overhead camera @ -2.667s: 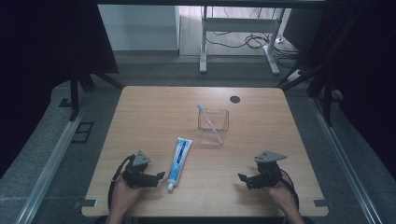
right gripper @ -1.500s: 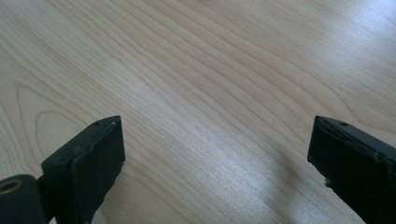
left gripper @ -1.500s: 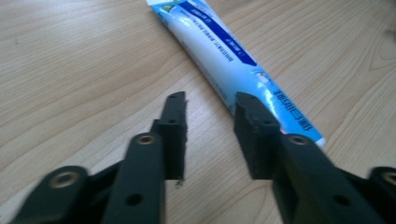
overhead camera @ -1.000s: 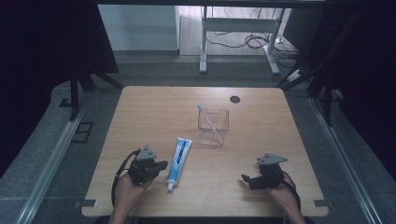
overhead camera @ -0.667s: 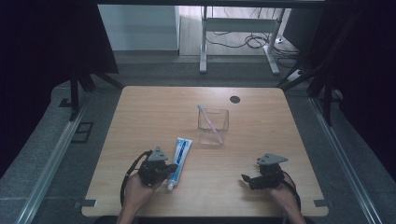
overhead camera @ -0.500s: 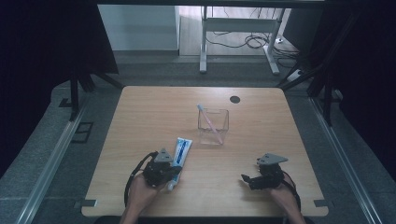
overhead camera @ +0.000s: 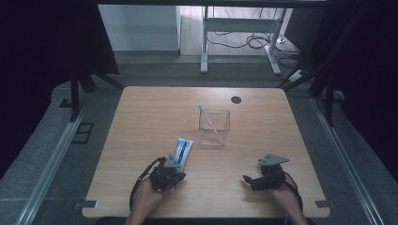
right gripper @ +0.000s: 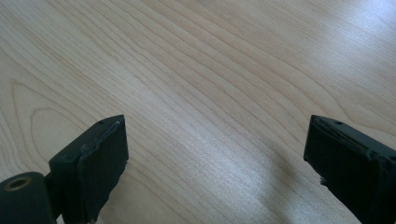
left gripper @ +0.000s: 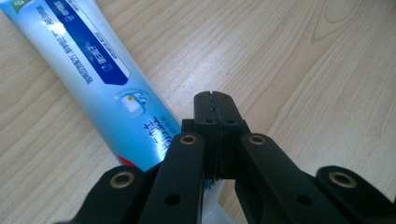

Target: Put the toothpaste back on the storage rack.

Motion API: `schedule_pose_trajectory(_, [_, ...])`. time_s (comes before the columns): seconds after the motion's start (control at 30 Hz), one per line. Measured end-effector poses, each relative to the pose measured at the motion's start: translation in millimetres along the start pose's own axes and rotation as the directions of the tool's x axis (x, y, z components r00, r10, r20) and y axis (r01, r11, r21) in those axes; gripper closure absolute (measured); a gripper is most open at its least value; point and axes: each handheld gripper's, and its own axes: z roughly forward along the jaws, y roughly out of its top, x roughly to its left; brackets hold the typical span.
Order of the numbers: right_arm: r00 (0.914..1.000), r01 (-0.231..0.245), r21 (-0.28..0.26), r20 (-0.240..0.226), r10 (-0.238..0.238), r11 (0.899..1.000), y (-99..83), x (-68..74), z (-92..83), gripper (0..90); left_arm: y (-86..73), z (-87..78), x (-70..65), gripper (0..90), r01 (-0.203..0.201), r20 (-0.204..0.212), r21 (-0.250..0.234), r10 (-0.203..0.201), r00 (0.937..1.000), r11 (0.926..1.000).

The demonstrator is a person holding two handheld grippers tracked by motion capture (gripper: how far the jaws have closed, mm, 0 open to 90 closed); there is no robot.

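Nearest you, your left gripper [overhead camera: 170,174] sits at the cap end of the toothpaste tube [overhead camera: 183,150], and its fingers [left gripper: 215,122] are pressed together with nothing between them. In the left gripper view the tube [left gripper: 100,86] lies flat on the desk [overhead camera: 155,117] just beside those closed fingers, running away up and to the left; the tips look to be alongside it, and whether they touch it you cannot tell. Your right gripper [overhead camera: 257,180] rests low over bare wood near the front edge, well apart from the tube, its fingers [right gripper: 98,158] spread wide and empty.

Farther out, past the tube's flat end, a clear square container [overhead camera: 214,126] stands upright with a pink toothbrush [overhead camera: 211,125] leaning in it.

The step in hand looks like the approach to the tube, probably to place it in the container. With the fingers closed you cannot take it yet: next you would need to open them, straddle the tube's body and close across its width before lifting.
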Motion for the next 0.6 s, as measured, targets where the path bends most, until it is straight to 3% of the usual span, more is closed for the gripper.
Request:
schedule_pose_trajectory(0.23, [1.0000, 0.001, 0.000, -0.001, -0.001, 1.000, -0.1, 0.0, 0.0, 7.1, -6.0, -4.2, 5.5, 89.6, 0.022, -0.014, -0.001, -0.022, 0.9997, 0.9998])
schedule_pose_trajectory(0.6, [1.0000, 0.003, 0.002, -0.004, -0.003, 1.000, -0.3, -0.1, 0.3, 8.0, -13.2, -10.0, 16.9, 89.4, 0.004, -0.021, 0.009, -0.004, 0.9998, 0.9999])
